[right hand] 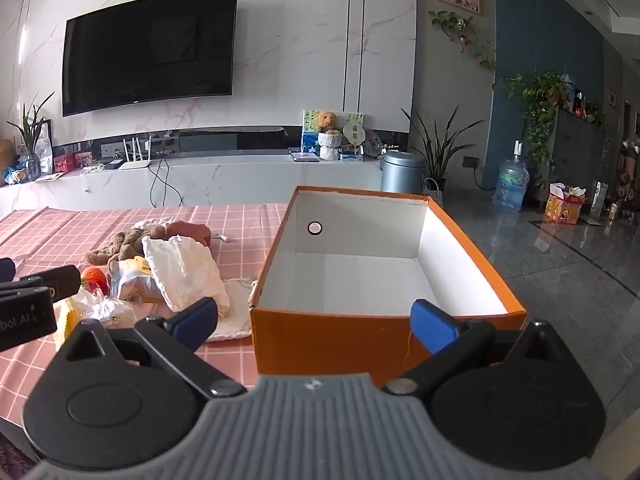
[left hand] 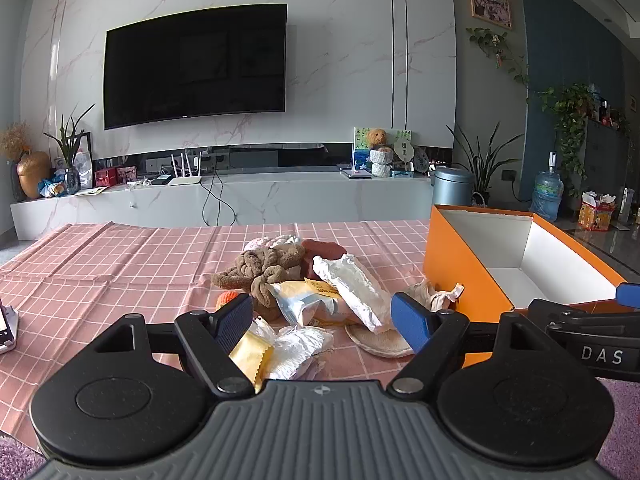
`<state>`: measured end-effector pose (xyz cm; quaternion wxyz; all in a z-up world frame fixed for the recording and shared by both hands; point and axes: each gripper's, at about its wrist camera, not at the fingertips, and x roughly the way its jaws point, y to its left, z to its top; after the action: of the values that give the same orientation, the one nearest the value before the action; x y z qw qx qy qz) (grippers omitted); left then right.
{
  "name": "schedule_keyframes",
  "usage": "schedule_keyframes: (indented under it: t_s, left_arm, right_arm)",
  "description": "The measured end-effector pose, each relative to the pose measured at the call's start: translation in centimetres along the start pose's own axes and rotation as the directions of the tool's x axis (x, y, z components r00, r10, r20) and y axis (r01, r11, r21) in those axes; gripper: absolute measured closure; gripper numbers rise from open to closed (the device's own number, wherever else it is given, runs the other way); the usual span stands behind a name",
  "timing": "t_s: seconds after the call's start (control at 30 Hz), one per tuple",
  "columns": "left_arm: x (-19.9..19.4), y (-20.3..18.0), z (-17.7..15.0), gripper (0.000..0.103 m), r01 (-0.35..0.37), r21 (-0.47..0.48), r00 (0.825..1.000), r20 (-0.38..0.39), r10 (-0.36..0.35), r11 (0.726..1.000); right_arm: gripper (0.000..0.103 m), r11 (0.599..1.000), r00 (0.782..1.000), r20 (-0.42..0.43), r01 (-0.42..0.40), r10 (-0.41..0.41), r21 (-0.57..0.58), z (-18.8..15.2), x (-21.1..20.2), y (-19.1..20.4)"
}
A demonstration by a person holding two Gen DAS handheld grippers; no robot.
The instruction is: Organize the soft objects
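Note:
A pile of soft things lies on the pink checked tablecloth (left hand: 100,272): a brown knitted plush (left hand: 268,268), a crinkled white packet (left hand: 352,288), a bread packet (left hand: 304,300), a yellow sachet (left hand: 252,354) and a round beige pad (left hand: 376,342). My left gripper (left hand: 324,320) hovers open just before the pile, with nothing pressed between its blue pads. An orange box (right hand: 332,336) with a white, bare inside stands right of the pile. My right gripper (right hand: 316,322) is open in front of the box's near wall. The same pile shows in the right wrist view with a white cloth bag (right hand: 188,276) and a red strawberry toy (right hand: 94,276).
A white device (left hand: 6,328) sits at the table's left edge. Beyond the table are a marble TV console (left hand: 240,196), a wall TV (left hand: 196,64), a grey bin (right hand: 402,170) and a water jug (right hand: 510,184). A purple rug (left hand: 624,420) lies below the table.

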<state>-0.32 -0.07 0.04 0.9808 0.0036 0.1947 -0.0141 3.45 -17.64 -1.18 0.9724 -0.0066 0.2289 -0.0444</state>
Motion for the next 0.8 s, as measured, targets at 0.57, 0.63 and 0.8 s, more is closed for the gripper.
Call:
schedule_keyframes:
  t_s: [0.57, 0.63, 0.8]
  left_arm:
    - [-0.02, 0.02, -0.02, 0.011, 0.0, -0.003, 1.0, -0.001, 0.0, 1.0]
    - [-0.03, 0.01, -0.01, 0.011, 0.0, -0.002, 1.0, -0.001, 0.0, 1.0]
    - [-0.04, 0.02, 0.01, 0.011, 0.0, -0.002, 1.0, -0.002, 0.0, 1.0]
  right_arm:
    - [0.002, 1.0, 1.0, 0.016, 0.012, -0.012, -0.014, -0.05, -0.16, 0.26]
    - [0.002, 1.0, 1.0, 0.017, 0.014, -0.013, -0.015, -0.03, -0.18, 0.25]
    - [0.002, 1.0, 1.0, 0.017, 0.018, -0.017, -0.016, -0.01, -0.18, 0.22]
